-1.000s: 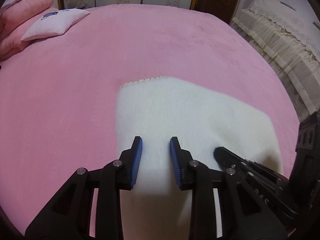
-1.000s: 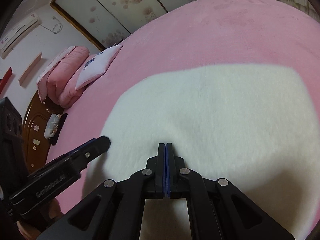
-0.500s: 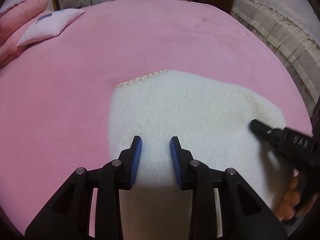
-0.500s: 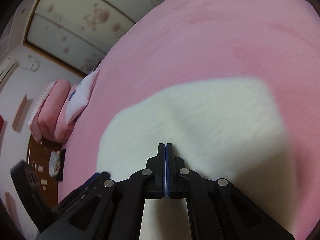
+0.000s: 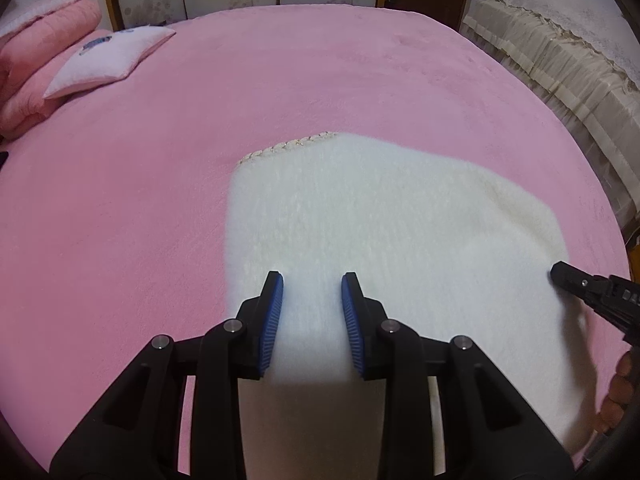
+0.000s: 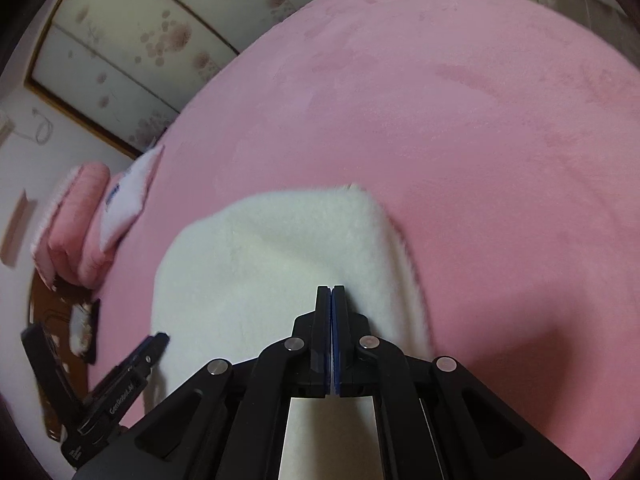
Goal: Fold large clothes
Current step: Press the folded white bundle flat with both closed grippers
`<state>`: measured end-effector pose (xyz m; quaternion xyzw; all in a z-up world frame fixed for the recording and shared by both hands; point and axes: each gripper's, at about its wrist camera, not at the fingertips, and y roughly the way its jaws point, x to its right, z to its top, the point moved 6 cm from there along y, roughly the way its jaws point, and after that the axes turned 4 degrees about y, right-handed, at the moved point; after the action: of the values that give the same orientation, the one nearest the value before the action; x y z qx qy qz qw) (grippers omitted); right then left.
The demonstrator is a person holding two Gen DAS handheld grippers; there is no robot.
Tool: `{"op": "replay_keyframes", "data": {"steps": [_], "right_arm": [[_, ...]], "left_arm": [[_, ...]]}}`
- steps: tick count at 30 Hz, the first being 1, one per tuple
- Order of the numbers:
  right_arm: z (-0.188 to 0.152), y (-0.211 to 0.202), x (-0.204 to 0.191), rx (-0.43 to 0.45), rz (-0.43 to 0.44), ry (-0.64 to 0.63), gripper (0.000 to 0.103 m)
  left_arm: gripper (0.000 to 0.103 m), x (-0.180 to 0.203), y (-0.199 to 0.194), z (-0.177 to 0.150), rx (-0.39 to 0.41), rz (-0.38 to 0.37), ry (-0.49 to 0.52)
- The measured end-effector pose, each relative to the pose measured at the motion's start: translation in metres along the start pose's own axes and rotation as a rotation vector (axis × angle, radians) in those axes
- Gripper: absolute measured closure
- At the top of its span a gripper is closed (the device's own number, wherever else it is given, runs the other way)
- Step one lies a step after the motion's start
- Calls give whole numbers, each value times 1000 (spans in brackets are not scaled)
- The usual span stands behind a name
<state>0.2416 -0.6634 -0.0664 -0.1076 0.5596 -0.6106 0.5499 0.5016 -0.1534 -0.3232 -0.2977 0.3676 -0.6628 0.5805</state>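
Through the left wrist camera, my left claw (image 5: 312, 300) hovered narrowly parted and empty above the white fleece garment (image 5: 380, 232) on the pink bed (image 5: 160, 200); the right claw (image 5: 564, 276) had swung out to its right edge, smoothing done. Through the right wrist camera, that claw (image 6: 331, 292) sat pinched together, empty; the garment's long axis ran away from me, braided trim (image 5: 288, 146) farthest.

Both wrist views: close, angled down, sharing white garment (image 5: 384, 232).
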Motion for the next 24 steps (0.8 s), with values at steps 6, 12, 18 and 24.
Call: {"op": "replay_keyframes", "data": {"steps": [6,12,18,24], "right_arm": [[-63,16,-62,-255,151,-134,103],[-111,7,-40,-339,122,-143,103],[-133,-10,-20,-403,10,-120,103],[-133,-34,-34,-405,-111,-190,95]], "left_arm": [[76,-1,-36,-28,-19,-22,-37],[76,-2,-69,-69,-75,-67,-79],[76,3,-113,-123,-109,-86,-86],[76,16,-145,-155,-239,-10,-54]]}}
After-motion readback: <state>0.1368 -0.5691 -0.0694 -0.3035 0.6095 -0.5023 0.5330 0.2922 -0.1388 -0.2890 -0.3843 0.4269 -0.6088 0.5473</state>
